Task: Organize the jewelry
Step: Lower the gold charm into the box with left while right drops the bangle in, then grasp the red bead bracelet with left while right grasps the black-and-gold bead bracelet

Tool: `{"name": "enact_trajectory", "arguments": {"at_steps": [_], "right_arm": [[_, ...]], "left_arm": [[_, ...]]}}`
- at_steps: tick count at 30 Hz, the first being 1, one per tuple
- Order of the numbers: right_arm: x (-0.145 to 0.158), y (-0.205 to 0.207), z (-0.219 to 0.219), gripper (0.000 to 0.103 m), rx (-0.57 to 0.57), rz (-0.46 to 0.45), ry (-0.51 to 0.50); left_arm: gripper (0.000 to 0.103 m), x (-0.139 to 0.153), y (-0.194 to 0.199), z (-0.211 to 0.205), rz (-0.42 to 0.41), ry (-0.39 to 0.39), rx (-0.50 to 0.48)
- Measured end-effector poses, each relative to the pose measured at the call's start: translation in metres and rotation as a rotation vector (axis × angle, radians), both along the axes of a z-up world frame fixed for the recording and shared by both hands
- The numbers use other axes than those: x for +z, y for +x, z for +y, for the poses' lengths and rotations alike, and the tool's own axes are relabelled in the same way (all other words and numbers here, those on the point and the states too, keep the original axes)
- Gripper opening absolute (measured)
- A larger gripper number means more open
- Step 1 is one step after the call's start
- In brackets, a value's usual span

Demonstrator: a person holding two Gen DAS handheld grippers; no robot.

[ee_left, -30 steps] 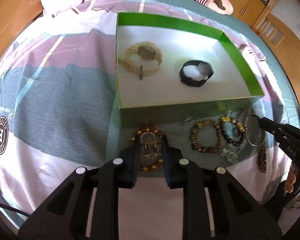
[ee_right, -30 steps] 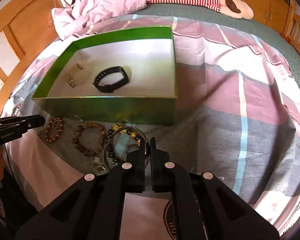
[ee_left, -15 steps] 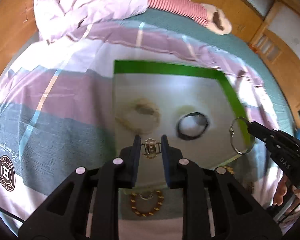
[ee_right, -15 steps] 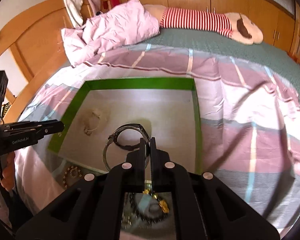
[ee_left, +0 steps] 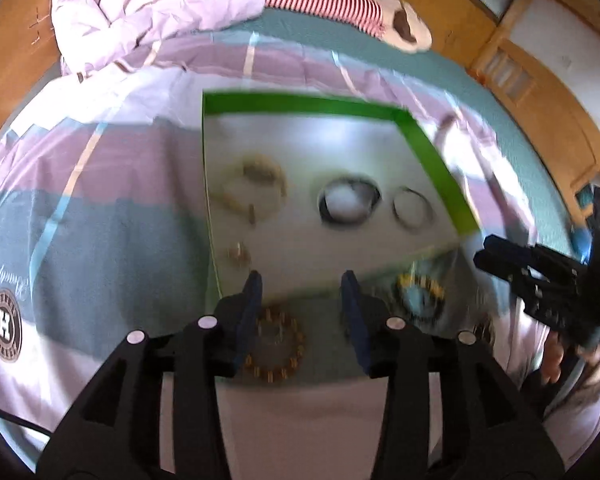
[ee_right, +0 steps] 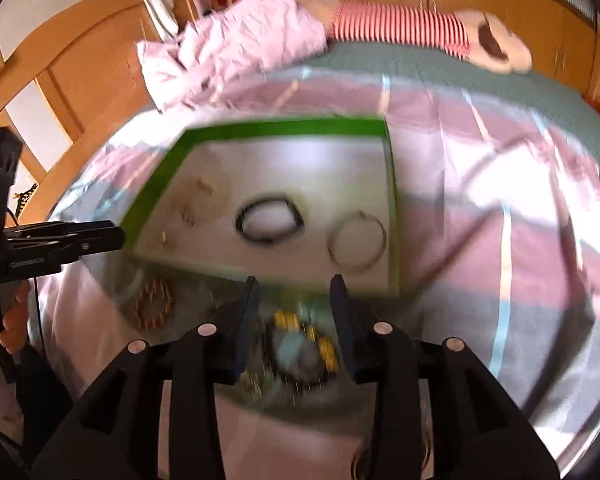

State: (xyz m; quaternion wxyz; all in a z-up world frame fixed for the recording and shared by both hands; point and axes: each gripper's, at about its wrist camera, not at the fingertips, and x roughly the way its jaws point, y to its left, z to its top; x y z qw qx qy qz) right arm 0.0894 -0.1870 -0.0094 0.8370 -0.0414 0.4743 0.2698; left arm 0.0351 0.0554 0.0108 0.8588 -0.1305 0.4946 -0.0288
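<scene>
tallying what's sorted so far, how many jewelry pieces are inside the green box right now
4: a cream watch at left, a small gold piece in front of it, a black band mid-box, and a thin metal ring at right. Blur could hide smaller bits.

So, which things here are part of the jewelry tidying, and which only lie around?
Job:
green box
cream watch
black band
thin ring
brown bead bracelet
dark and gold bracelet

Just lying about:
pink quilt
striped plush toy
</scene>
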Motion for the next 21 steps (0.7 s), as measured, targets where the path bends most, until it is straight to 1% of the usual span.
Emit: {"name": "enact_trajectory", "arguments": {"at_steps": [2, 4, 6, 9, 12, 14, 16, 17, 18, 19, 21], "right_arm": [[-0.023, 0.000, -0.007, 0.037, -0.044, 0.055, -0.045], [-0.038, 0.001, -0.005, 0.037, -0.047, 0.090, -0.072], [-0.047, 0.000, 0.002, 0.037, -0.029, 0.099, -0.091], [-0.057, 0.001, 0.013, 0.037, -0.020, 0.095, -0.108], [-0.067, 0.001, 0.020, 0.037, -0.010, 0.106, -0.122], [-0.069, 0.000, 0.023, 0.031, -0.006, 0.105, -0.135], [-0.065, -0.002, 0.025, 0.030, 0.010, 0.111, -0.111], [-0.060, -0.004, 0.026, 0.014, 0.024, 0.110, -0.094], [-0.058, -0.006, 0.026, 0.006, 0.035, 0.109, -0.083], [-0.053, -0.007, 0.026, 0.003, 0.053, 0.110, -0.049], [-0.048, -0.009, 0.027, 0.002, 0.066, 0.109, -0.017]], "left_arm": [[0.044, -0.013, -0.007, -0.003, 0.035, -0.004, -0.007], [0.044, -0.030, -0.009, -0.006, 0.095, 0.004, 0.000], [0.046, -0.041, -0.006, -0.005, 0.131, 0.008, 0.009], [0.053, -0.047, -0.006, -0.006, 0.151, 0.039, 0.026], [0.056, -0.055, -0.004, 0.001, 0.178, 0.044, 0.047], [0.056, -0.059, -0.002, 0.005, 0.192, 0.047, 0.063], [0.056, -0.064, -0.001, 0.009, 0.208, 0.044, 0.077], [0.056, -0.065, 0.000, 0.010, 0.212, 0.042, 0.080], [0.056, -0.067, 0.001, 0.012, 0.220, 0.039, 0.085], [0.056, -0.069, 0.001, 0.013, 0.225, 0.038, 0.089], [0.056, -0.072, 0.001, 0.016, 0.237, 0.036, 0.099]]}}
